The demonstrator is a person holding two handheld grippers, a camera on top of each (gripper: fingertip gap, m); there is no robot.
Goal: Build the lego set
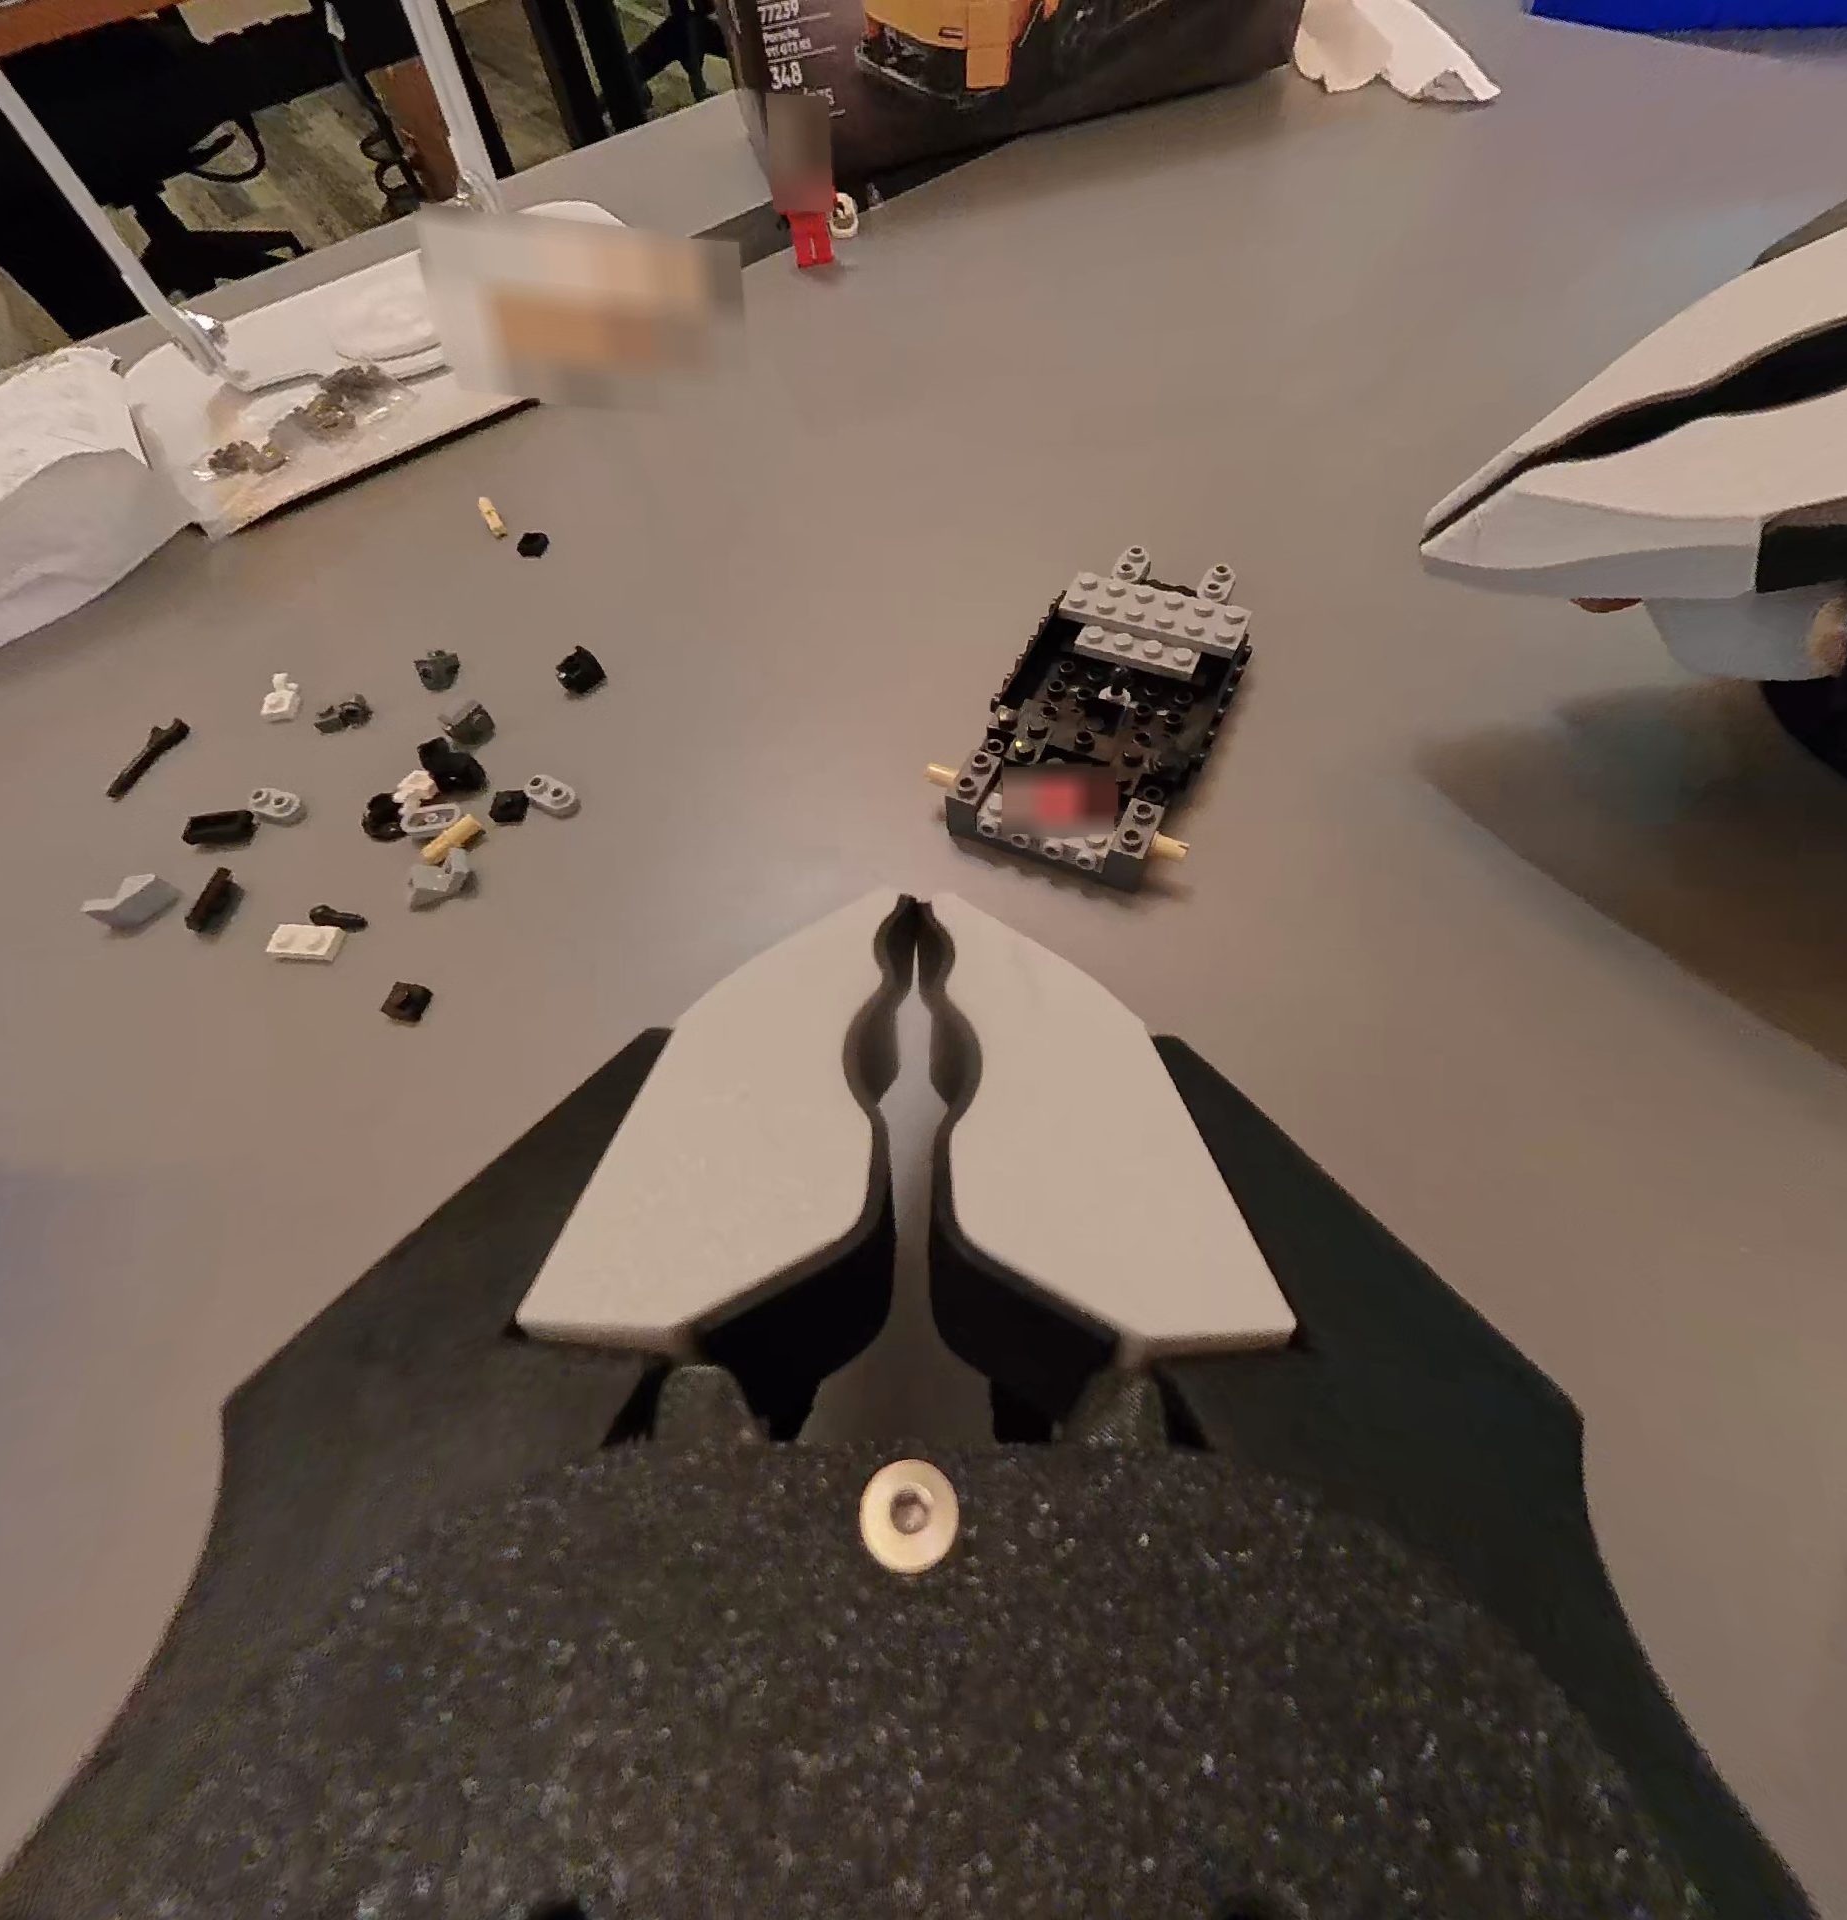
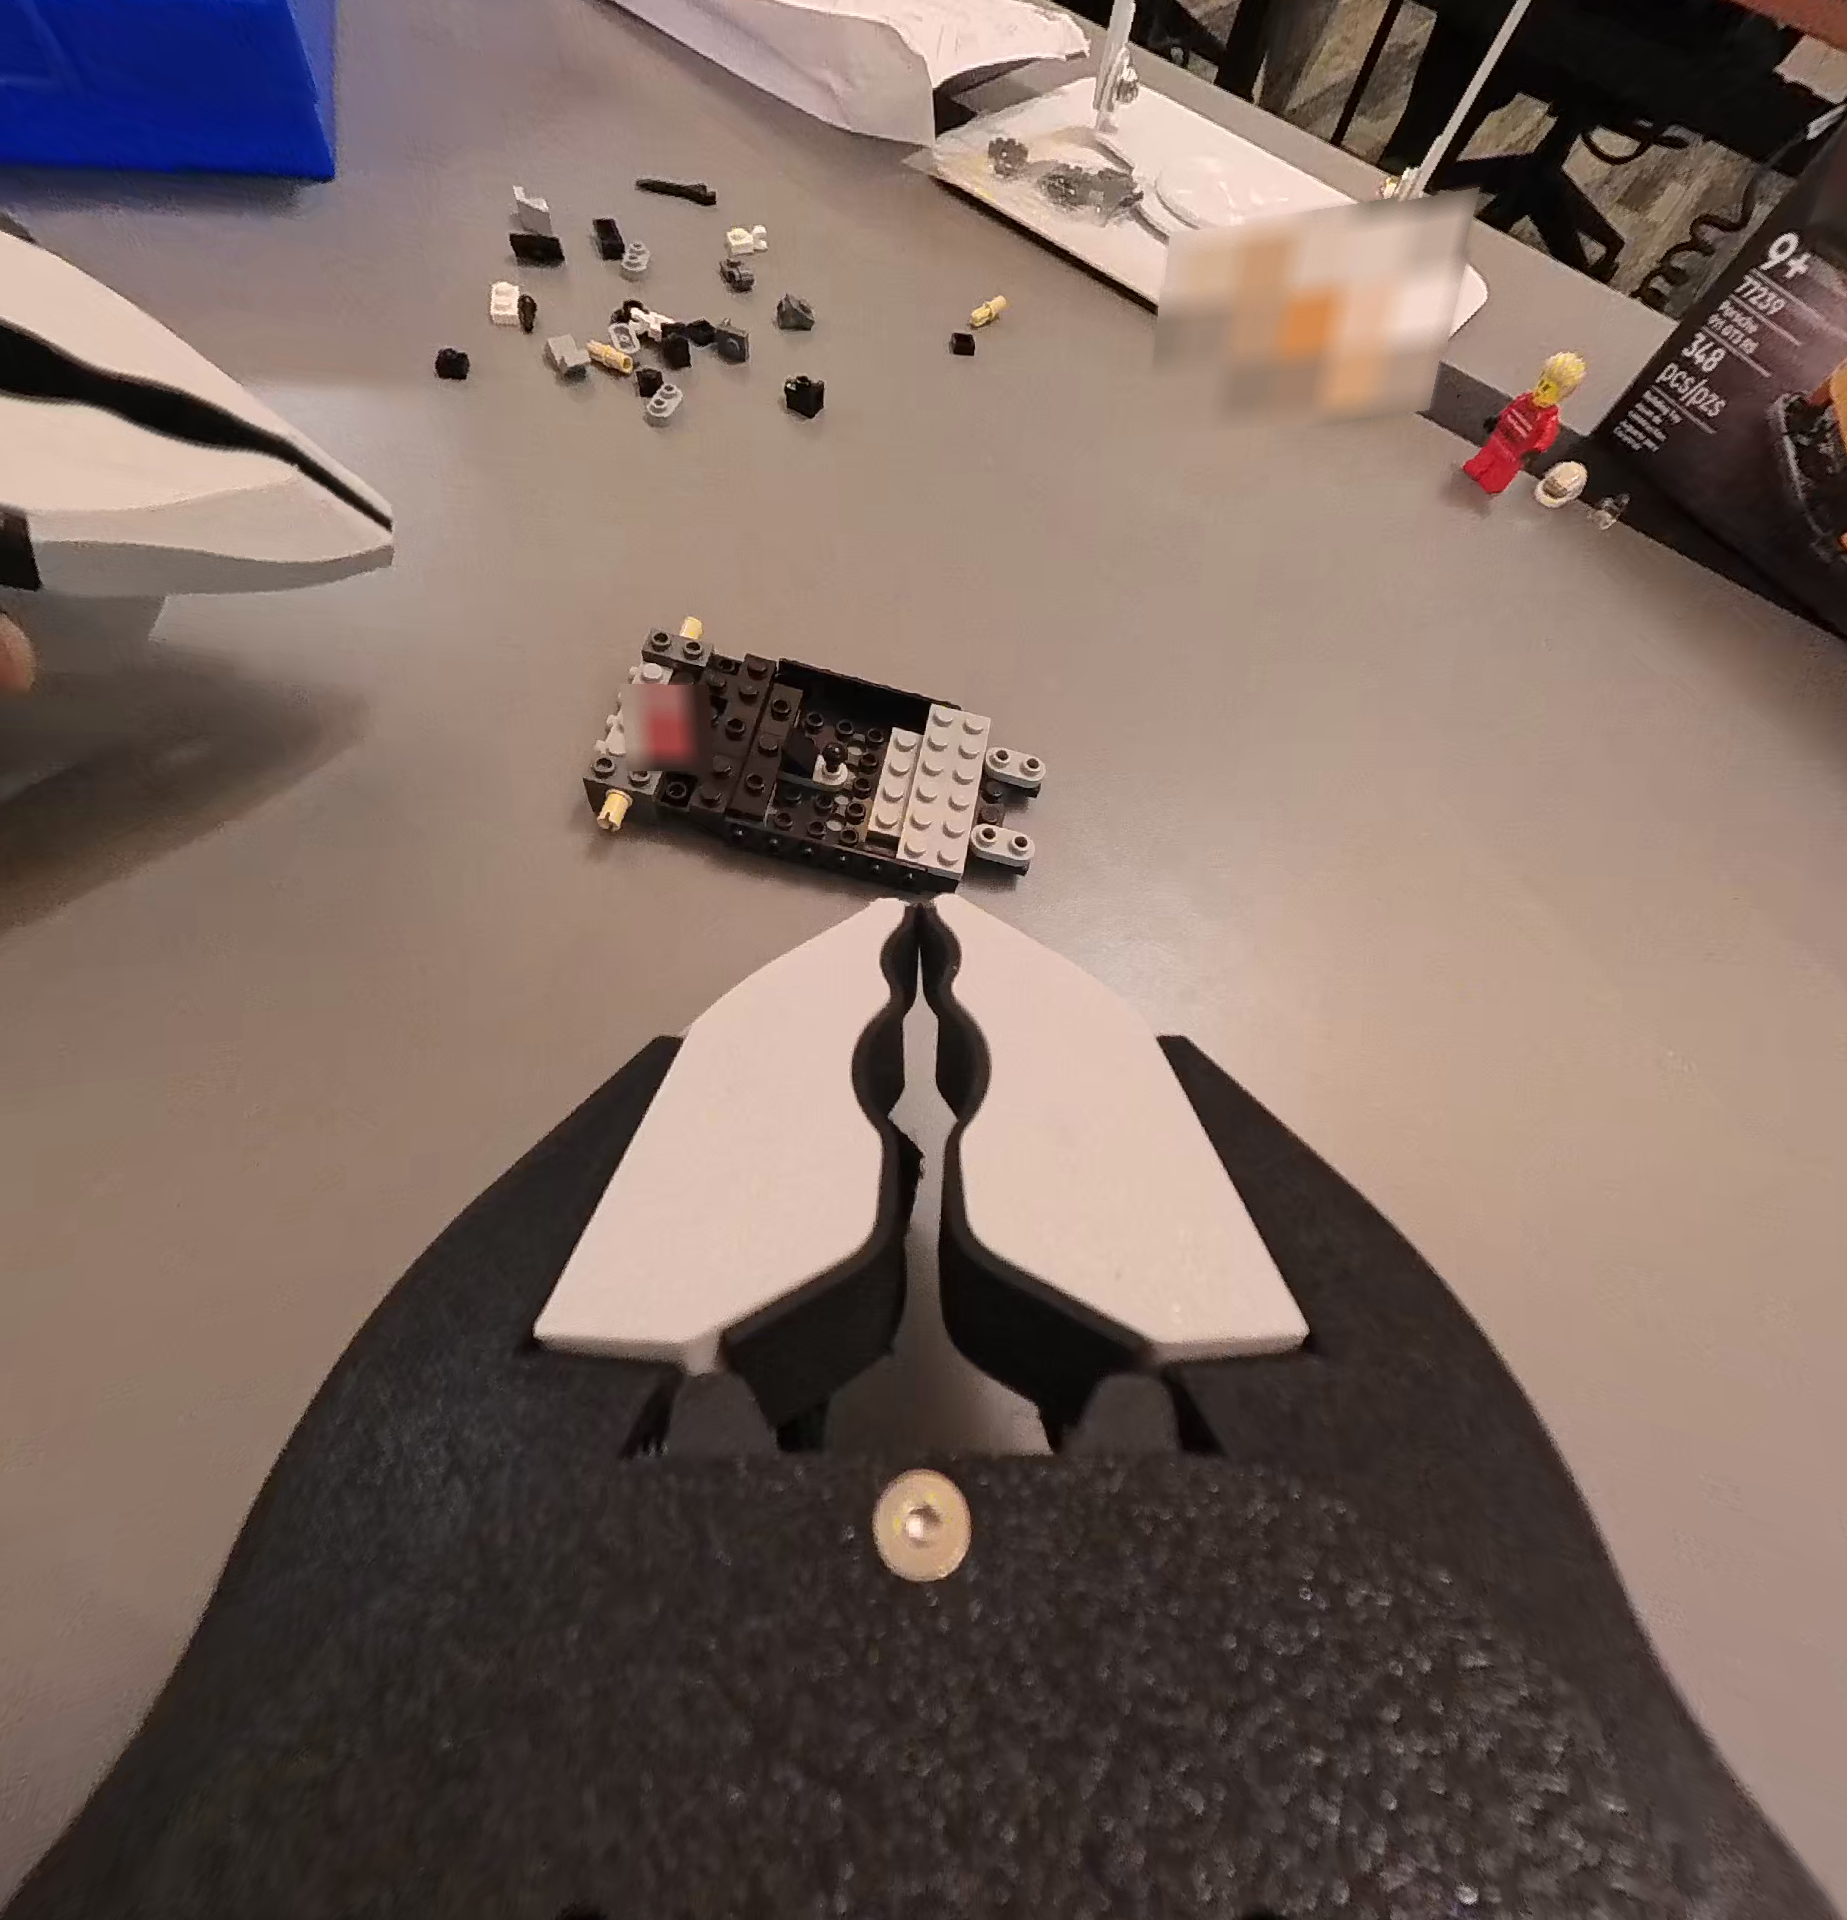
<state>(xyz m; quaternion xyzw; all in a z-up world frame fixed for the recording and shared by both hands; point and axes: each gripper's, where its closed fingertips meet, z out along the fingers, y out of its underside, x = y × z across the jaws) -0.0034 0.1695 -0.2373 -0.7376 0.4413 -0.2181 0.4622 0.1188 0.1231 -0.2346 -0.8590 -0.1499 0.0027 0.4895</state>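
On the far left of the grey table [image 1: 1002, 436] lie torn white paper bags [image 1: 46, 488], then a loose scatter of small black, grey and tan bricks [image 1: 379, 800]. The left gripper [image 1: 916, 914] hovers with its jaws pressed together, holding nothing. Just ahead sits the half-built black and grey brick car chassis [image 1: 1101, 717], resting flat in the middle of the table, apart from both tools. The right gripper [image 2: 919, 906] hovers near its side, jaws likewise pressed together and empty. To my eye the risk is the tiny loose pieces: a careless sweep could knock them away, and pressing on the unbraced chassis might slide it.
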